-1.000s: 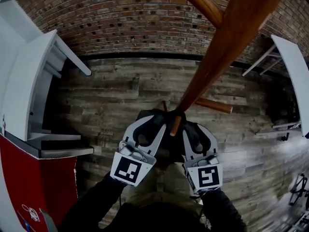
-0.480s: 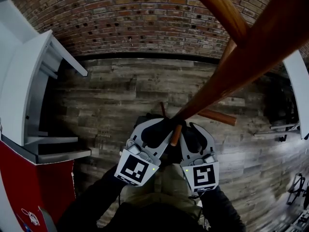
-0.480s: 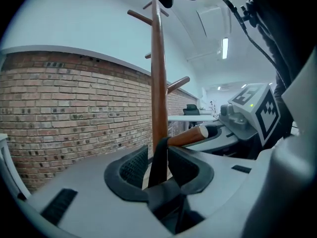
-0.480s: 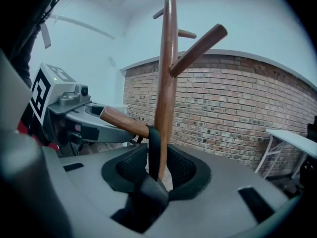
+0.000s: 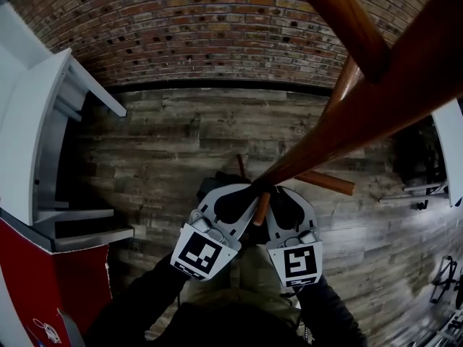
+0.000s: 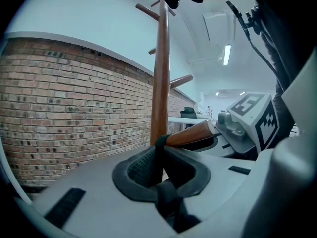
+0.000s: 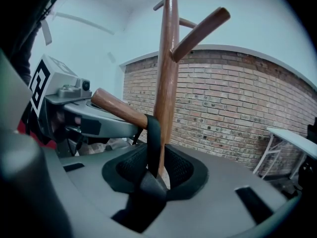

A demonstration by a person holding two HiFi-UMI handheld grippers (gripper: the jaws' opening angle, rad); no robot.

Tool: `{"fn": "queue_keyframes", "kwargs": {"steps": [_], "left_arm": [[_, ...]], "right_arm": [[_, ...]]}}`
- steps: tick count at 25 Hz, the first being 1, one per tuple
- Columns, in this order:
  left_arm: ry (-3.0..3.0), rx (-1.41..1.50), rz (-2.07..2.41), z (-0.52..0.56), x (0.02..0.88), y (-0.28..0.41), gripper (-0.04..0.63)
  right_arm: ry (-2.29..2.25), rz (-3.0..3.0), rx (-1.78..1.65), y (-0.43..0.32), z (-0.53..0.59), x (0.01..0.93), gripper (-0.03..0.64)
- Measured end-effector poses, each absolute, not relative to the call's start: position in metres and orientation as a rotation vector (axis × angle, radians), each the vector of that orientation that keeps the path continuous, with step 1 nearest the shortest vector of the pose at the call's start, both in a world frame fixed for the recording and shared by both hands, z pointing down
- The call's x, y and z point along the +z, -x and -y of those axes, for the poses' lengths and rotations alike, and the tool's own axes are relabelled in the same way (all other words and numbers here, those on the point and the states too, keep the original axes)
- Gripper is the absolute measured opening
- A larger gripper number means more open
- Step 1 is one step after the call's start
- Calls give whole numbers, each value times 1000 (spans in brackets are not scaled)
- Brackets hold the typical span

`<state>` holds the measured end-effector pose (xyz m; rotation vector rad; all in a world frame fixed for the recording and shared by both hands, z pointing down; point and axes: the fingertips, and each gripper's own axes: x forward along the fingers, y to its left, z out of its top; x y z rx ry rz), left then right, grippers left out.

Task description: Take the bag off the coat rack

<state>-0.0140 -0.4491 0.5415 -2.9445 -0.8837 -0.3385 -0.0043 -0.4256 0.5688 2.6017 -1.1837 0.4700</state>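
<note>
A wooden coat rack pole (image 5: 347,121) slants down to the middle of the head view, with a short peg (image 5: 262,208) between my two grippers. A black bag strap (image 6: 157,162) hangs over that peg (image 6: 190,134). My left gripper (image 5: 235,197) has just been closing, and its pads now pinch the strap. From the other side, my right gripper (image 5: 281,202) grips the same strap (image 7: 152,138) just below the peg (image 7: 119,108). Both grippers hide the bag's body.
A white shelf unit (image 5: 36,121) and a red cabinet (image 5: 43,280) stand at the left. Another white table (image 5: 452,143) is at the right. A brick wall (image 5: 217,27) lies ahead, and the rack's foot (image 5: 325,181) rests on a wood-plank floor (image 5: 166,143).
Both grippers have sunk slightly and drawn closer around the peg. The left jaws have narrowed onto the strap. The rack pole fills more of the head view.
</note>
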Motion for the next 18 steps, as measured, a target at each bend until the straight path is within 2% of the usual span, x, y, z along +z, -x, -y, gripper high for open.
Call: {"fn": "queue_keyframes", "kwargs": {"steps": [8, 18], "left_arm": [[2956, -332, 896, 450, 537, 14, 26], [2971, -323, 876, 455, 519, 29, 20]], "right_arm": [[-2575, 1241, 427, 8, 427, 566, 50], [-2575, 1260, 396, 28, 427, 551, 44]]}}
